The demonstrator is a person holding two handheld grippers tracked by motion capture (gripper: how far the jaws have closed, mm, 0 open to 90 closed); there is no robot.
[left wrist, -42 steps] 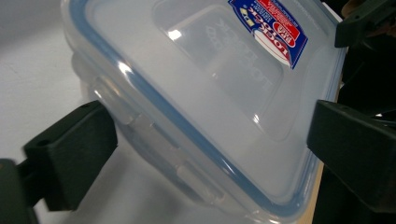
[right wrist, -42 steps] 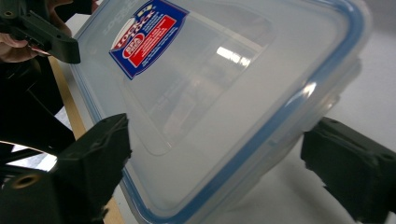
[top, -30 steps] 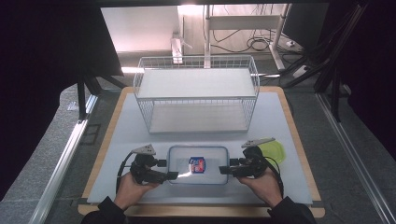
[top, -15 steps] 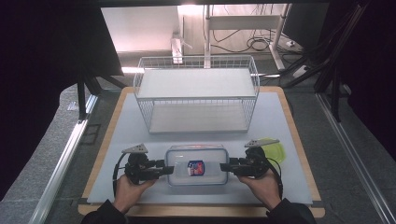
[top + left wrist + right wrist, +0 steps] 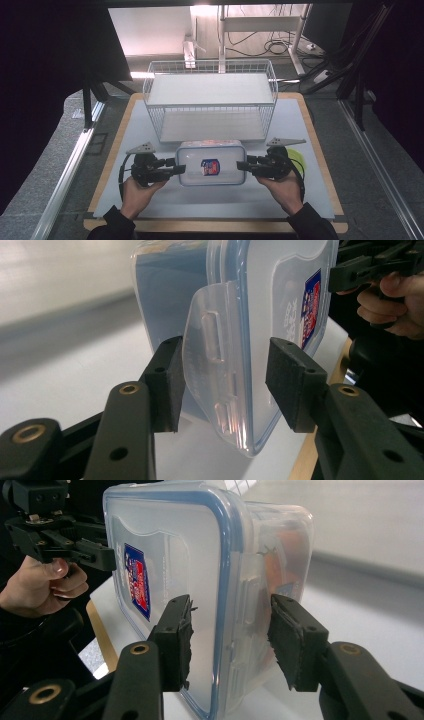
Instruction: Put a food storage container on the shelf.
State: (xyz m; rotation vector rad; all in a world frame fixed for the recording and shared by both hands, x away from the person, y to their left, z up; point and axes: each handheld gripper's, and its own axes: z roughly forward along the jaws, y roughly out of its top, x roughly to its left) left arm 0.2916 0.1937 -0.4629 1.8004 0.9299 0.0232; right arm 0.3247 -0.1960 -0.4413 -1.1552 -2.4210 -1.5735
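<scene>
A clear plastic container (image 5: 211,162) with a blue-rimmed lid and a red-and-blue sticker hangs level just above the white mat, in front of the wire basket. My left gripper (image 5: 179,169) grips its left end and my right gripper (image 5: 242,165) its right end. In the left gripper view the pads clamp the container's (image 5: 240,315) end at the lid's latch flap, with the left gripper (image 5: 225,385) shut on it. In the right gripper view the right gripper (image 5: 230,640) squeezes the container (image 5: 200,555) across lid and body. Both pairs of jaws have just closed onto it.
A white wire basket (image 5: 210,95) stands at the back middle of the mat (image 5: 150,200). A yellow-green flat thing (image 5: 298,159) lies under my right hand. The wooden table edge (image 5: 215,226) runs along the front, and dark frames and cables stand beyond the table.
Both grippers closed on the container's ends and then rose with it. The container has come up off the mat and looks larger in the high view.
</scene>
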